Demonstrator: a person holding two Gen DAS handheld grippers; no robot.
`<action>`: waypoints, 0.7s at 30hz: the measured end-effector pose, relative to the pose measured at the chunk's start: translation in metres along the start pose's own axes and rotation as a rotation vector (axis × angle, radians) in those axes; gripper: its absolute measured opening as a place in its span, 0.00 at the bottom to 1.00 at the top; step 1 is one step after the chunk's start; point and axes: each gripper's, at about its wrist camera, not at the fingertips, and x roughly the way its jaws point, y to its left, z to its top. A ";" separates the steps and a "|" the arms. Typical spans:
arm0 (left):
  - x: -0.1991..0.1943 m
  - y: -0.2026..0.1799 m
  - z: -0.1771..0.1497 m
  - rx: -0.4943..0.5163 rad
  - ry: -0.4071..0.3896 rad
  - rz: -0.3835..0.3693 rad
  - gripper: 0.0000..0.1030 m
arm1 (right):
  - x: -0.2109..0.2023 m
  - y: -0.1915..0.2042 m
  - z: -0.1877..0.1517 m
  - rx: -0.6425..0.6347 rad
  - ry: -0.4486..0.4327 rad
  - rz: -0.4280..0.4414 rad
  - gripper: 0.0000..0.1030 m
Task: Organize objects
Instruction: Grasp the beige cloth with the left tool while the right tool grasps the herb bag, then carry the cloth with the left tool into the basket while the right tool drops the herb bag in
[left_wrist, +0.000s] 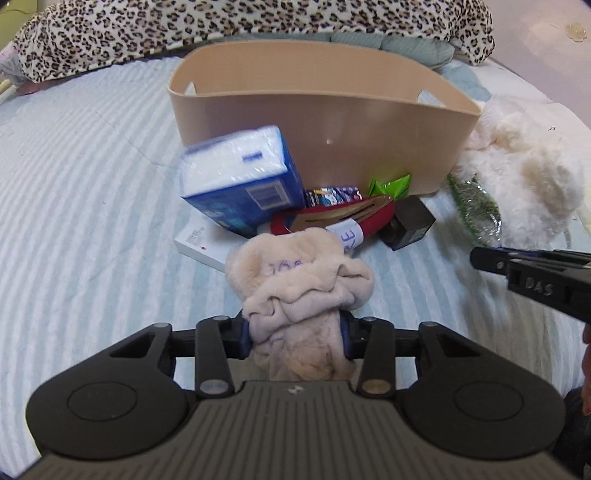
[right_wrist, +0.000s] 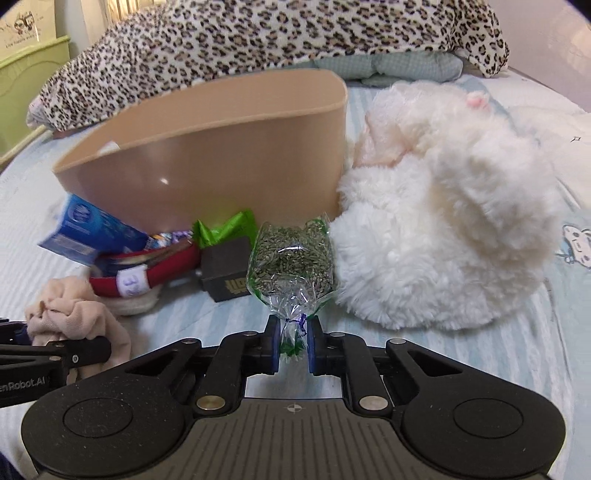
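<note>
My left gripper (left_wrist: 295, 332) is shut on a crumpled beige cloth (left_wrist: 299, 277), held in front of a pile of objects; the cloth also shows in the right wrist view (right_wrist: 70, 314). My right gripper (right_wrist: 293, 345) is shut on the tied neck of a clear bag of green dried herbs (right_wrist: 291, 266), also seen in the left wrist view (left_wrist: 476, 206). A tan plastic bin (left_wrist: 321, 122) stands behind the pile (right_wrist: 207, 162). The pile holds a blue tissue pack (left_wrist: 240, 181), a red headband on card (left_wrist: 332, 221), a dark small box (right_wrist: 225, 273), a green packet (left_wrist: 391, 186) and a white flat box (left_wrist: 201, 242).
A white fluffy plush toy (right_wrist: 436, 221) lies right of the bin. A leopard-print blanket (right_wrist: 258, 37) and a teal quilt (right_wrist: 406, 64) lie behind. Everything rests on a pale blue striped bed cover (left_wrist: 92, 184).
</note>
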 end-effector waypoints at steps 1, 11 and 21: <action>-0.005 0.003 0.001 -0.009 -0.004 -0.007 0.42 | -0.006 0.000 0.001 0.001 -0.012 0.002 0.13; -0.067 0.000 0.036 0.035 -0.187 0.003 0.41 | -0.054 0.001 0.034 0.010 -0.156 0.013 0.13; -0.070 -0.013 0.101 0.089 -0.337 0.062 0.42 | -0.050 0.002 0.089 0.020 -0.251 0.045 0.13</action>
